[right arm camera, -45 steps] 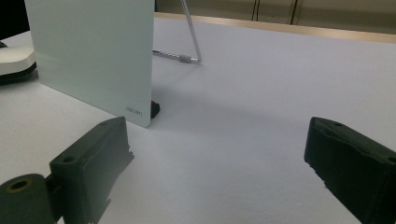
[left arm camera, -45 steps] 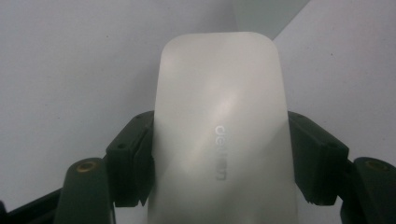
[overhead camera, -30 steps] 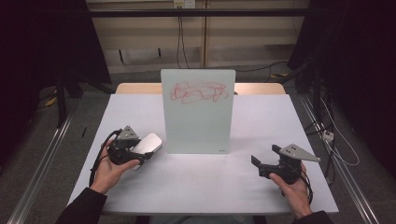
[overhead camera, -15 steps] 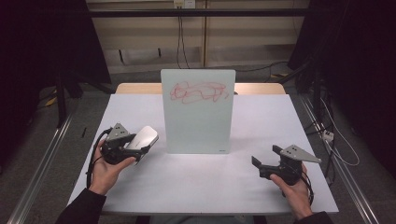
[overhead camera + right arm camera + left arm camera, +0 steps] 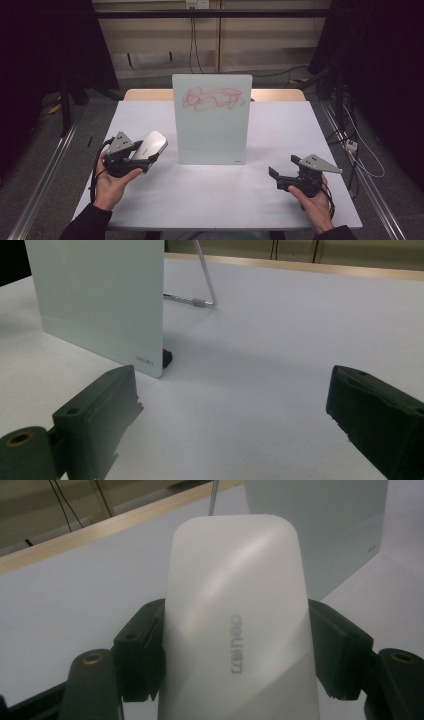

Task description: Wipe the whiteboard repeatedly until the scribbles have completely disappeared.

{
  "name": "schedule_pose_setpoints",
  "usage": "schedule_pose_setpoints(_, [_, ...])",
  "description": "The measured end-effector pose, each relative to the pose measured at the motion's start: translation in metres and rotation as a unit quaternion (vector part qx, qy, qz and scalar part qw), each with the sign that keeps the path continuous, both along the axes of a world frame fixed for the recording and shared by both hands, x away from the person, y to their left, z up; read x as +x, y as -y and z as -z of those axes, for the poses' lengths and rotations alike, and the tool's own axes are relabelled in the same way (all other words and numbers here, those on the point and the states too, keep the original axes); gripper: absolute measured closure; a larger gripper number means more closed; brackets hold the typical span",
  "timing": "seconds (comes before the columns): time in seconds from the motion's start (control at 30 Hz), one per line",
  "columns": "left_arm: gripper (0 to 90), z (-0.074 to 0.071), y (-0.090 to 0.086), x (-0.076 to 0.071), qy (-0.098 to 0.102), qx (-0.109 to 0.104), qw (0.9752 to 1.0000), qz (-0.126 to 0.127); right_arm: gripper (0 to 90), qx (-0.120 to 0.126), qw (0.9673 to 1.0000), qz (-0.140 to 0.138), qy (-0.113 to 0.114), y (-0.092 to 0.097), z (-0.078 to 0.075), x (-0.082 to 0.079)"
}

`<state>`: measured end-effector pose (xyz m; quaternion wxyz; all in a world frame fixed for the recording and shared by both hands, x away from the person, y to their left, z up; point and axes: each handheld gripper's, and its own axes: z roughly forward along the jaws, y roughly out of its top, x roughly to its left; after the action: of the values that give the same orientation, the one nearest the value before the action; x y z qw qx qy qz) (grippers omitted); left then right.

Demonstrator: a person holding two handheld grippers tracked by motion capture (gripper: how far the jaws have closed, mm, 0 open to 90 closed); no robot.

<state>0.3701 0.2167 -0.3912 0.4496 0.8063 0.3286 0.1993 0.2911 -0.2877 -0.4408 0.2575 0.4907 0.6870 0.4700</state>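
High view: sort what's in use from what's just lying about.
In use:
left gripper, shut on the eraser
board with its red scribble

Idle or background:
right gripper, open, holding nothing
table
cables on the floor

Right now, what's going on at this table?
A person works at a white table with a gripper in each hand. The left gripper is clamped on a smooth white rounded block, apparently a board eraser, held left of the upright white glass board. The board carries a red scribble near its top and leans on a thin wire stand behind it. The right gripper sits open and holds nothing, low over the table right of the board. The scribble looks unwiped so far.
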Motion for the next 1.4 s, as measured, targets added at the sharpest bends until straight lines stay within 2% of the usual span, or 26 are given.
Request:
schedule_pose_setpoints(0.17, [31.1,-0.005,0.004,-0.008,0.013,-0.005,0.9999,0.008,6.2,0.001,1.0000,-0.002,0.003,0.000,-0.001,0.000])
schedule_pose_setpoints(0.3, [31.1,-0.012,0.010,-0.014,0.030,-0.014,0.9994,0.012,6.2,0.001,1.0000,-0.006,0.003,0.000,-0.001,-0.001])
schedule_pose_setpoints(0.7, [31.1,-0.032,0.039,-0.024,0.074,-0.009,0.9964,0.039,6.2,0.001,1.0000,-0.005,0.004,0.001,-0.001,-0.001])
schedule_pose_setpoints(0.77, [31.1,-0.037,0.044,-0.023,0.082,-0.002,0.9958,0.042,6.2,0.001,1.0000,-0.006,0.005,0.000,-0.001,-0.001])
schedule_pose_setpoints(0.87, [31.1,-0.045,0.053,-0.021,0.096,-0.007,0.9945,0.043,6.2,0.003,1.0000,-0.006,0.004,0.001,-0.001,-0.001])
schedule_pose_setpoints(1.0, [31.1,-0.053,0.064,-0.016,0.114,0.005,0.9922,0.050,6.2,0.003,1.0000,-0.006,0.004,0.001,-0.001,-0.001])
schedule_pose_setpoints(1.27, [31.1,-0.060,0.078,-0.007,0.145,0.014,0.9881,0.050,6.2,0.003,1.0000,-0.007,0.004,0.001,-0.001,-0.001])
schedule_pose_setpoints(1.4, [31.1,-0.066,0.084,-0.002,0.159,0.010,0.9862,0.046,6.2,0.004,1.0000,-0.007,0.004,0.001,-0.001,-0.001])
